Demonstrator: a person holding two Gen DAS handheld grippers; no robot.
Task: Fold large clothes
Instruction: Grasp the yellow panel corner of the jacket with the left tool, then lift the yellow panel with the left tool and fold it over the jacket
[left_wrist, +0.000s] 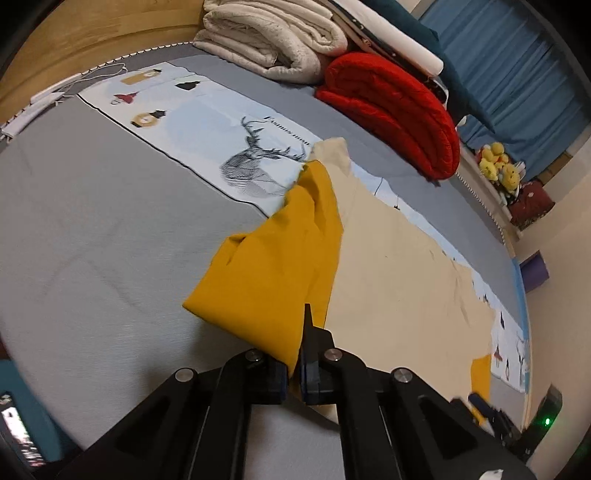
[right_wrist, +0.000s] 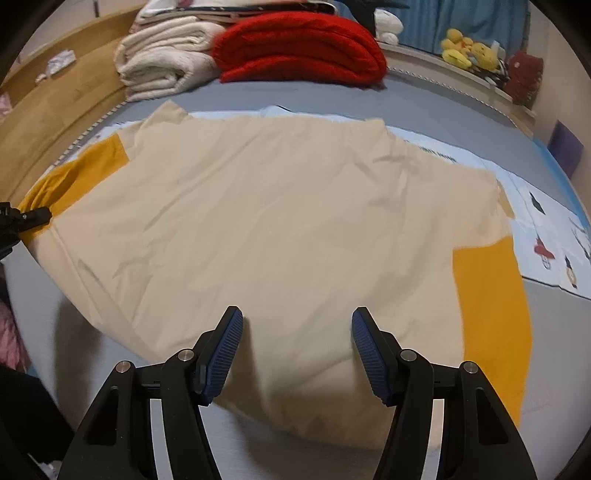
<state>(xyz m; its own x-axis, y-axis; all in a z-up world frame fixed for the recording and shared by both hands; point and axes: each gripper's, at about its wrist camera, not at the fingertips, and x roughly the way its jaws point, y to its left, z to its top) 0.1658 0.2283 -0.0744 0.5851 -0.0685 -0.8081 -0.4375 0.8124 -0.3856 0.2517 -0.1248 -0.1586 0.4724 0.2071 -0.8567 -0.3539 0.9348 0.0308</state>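
A large cream shirt with mustard-yellow sleeves lies spread on the grey bed. My left gripper is shut on the left yellow sleeve and lifts it off the bed; the cream body stretches away to the right. In the right wrist view the left gripper shows at the far left, pinching that sleeve. My right gripper is open and empty, hovering over the shirt's near edge. The other yellow sleeve lies flat at the right.
A printed light-blue cloth lies under the shirt. A folded cream blanket and a red quilt are stacked at the bed's far end. Yellow plush toys sit on a ledge. A wooden headboard is at left.
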